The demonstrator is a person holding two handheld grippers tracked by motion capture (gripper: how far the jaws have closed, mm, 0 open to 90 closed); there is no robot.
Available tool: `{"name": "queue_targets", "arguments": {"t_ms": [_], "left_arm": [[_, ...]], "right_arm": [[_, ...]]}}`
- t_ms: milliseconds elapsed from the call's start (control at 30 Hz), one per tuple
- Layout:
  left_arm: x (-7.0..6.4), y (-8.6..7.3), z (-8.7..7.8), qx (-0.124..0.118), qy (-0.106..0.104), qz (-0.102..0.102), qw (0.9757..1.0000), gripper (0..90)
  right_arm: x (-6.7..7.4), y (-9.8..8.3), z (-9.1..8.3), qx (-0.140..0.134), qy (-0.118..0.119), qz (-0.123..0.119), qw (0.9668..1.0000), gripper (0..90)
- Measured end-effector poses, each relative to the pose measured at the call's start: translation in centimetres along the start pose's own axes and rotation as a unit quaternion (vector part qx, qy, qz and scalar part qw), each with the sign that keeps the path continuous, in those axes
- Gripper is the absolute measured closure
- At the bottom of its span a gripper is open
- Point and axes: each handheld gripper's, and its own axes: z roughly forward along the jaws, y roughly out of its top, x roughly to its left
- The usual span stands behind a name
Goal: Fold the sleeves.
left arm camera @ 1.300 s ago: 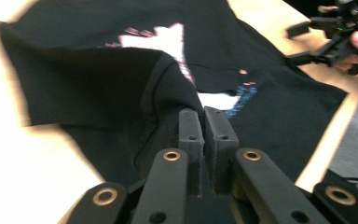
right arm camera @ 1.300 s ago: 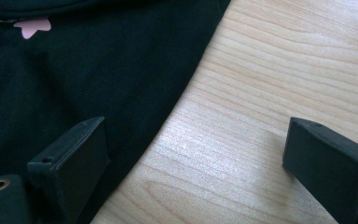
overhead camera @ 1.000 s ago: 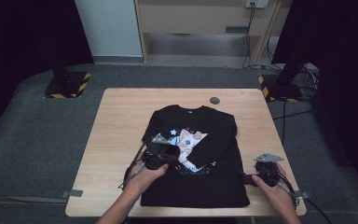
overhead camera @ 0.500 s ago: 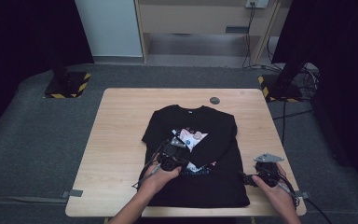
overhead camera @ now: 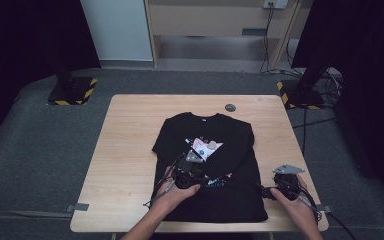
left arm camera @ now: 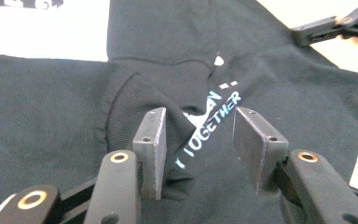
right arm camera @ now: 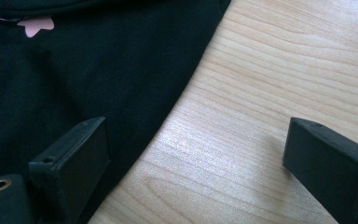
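Left claw jaws parted over sleeve cuff, nothing pinched.
Black sweatshirt (overhead camera: 207,165) lies flat mid-desk (overhead camera: 130,145); left claw (left arm camera: 198,149) has just been opening, ribbed cuff (left arm camera: 135,107) between jaws; right claw (right arm camera: 186,154) spread wide at the sweatshirt's edge.

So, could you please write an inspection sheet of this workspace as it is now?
Surface: wooden table, flat, bare around the garment.
Job's things: black sweatshirt lies flat, sleeves folded across the printed front; sleeve cuff lies by the left gripper.
Clutter: small dark round disc near the far edge.
Grippers: left gripper has just been opening, cuff released; right gripper open, astride the sweatshirt's edge.
Cables: trail from both grippers; more by the right stand.
Surroundings: grey carpet, black curtains, two stands.
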Motion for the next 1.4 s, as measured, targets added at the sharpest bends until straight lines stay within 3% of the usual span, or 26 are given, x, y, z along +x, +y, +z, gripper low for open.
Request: {"name": "queue_targets", "arguments": {"t_ms": [200, 300, 500, 733, 967, 1167, 1400], "left_arm": [[0.0, 0.3, -0.5, -0.029, -0.030, -0.004, 0.9991, 51.0], [-0.3, 0.6, -0.9, -0.037, -0.015, 0.015, 0.9991, 49.7], [0.0, -0.1, -0.7, -0.016, 0.034, 0.051, 0.9980, 44.3], [0.8, -2.1, -0.7, -0.002, 0.086, 0.074, 0.9935, 30.7], [2.0, -4.1, -1.3, 0.004, 0.116, 0.074, 0.9904, 29.1], [2.9, -5.7, -1.2, 0.009, 0.125, 0.061, 0.9903, 28.1], [3.2, -6.5, -0.8, 0.015, 0.127, 0.058, 0.9900, 28.4]], "right_arm": [[0.1, 0.0, 0.0, 0.000, 0.000, -0.003, 1.0000, 7.1], [0.0, 0.0, 0.0, 0.000, 0.000, -0.001, 1.0000, 7.0], [0.1, 0.0, 0.0, 0.000, -0.001, -0.003, 1.0000, 7.1], [0.4, 0.2, -0.1, -0.001, 0.000, -0.005, 1.0000, 6.8], [1.3, 0.6, -0.2, -0.004, 0.005, -0.019, 0.9998, 6.6], [2.1, 0.6, 0.3, 0.009, 0.000, -0.042, 0.9991, 6.6], [2.0, 0.6, 0.2, 0.014, -0.005, -0.037, 0.9992, 6.5]]}}
